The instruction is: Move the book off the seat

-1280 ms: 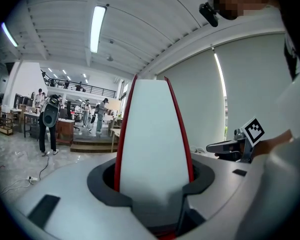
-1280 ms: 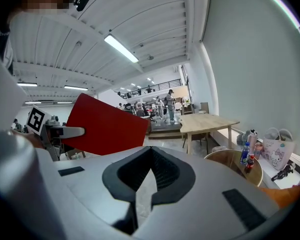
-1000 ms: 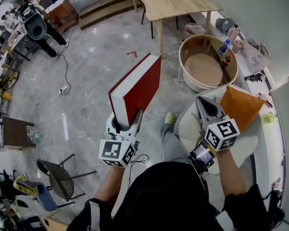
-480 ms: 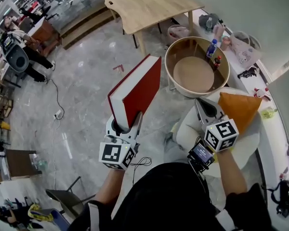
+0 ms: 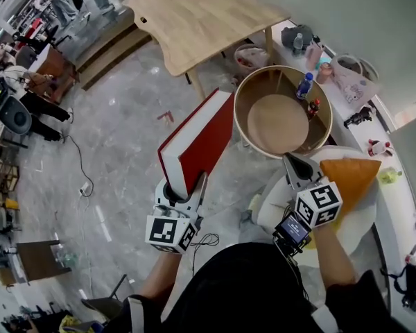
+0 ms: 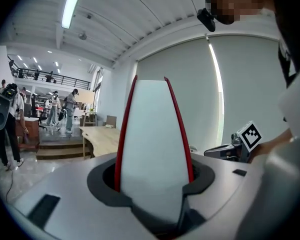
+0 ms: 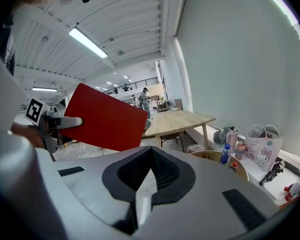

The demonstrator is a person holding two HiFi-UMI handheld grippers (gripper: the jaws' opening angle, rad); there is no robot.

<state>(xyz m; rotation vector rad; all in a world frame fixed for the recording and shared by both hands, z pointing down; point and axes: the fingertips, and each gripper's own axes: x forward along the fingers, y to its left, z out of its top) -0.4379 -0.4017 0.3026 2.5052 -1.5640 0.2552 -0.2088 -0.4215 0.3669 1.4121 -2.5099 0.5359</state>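
**Book held clear of the seat**

The white seat (image 5: 364,217) sits near right. Left of it, over the floor, the red hardback book (image 5: 202,137) tilts upward; it looks stiff and probably weighty, best gripped at its lower edge. The left gripper (image 5: 185,186) has its fingers pinching it there. The right gripper (image 5: 295,162) has its fingers pressed together, empty.

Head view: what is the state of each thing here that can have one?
Red hardcover book: closed, tilted up, gripped at its lower end.
Left tool: shut on the book.
Right tool: shut, empty.
Blue-capped plastic bottle: upright.
Orange cushion: lying on the white seat.
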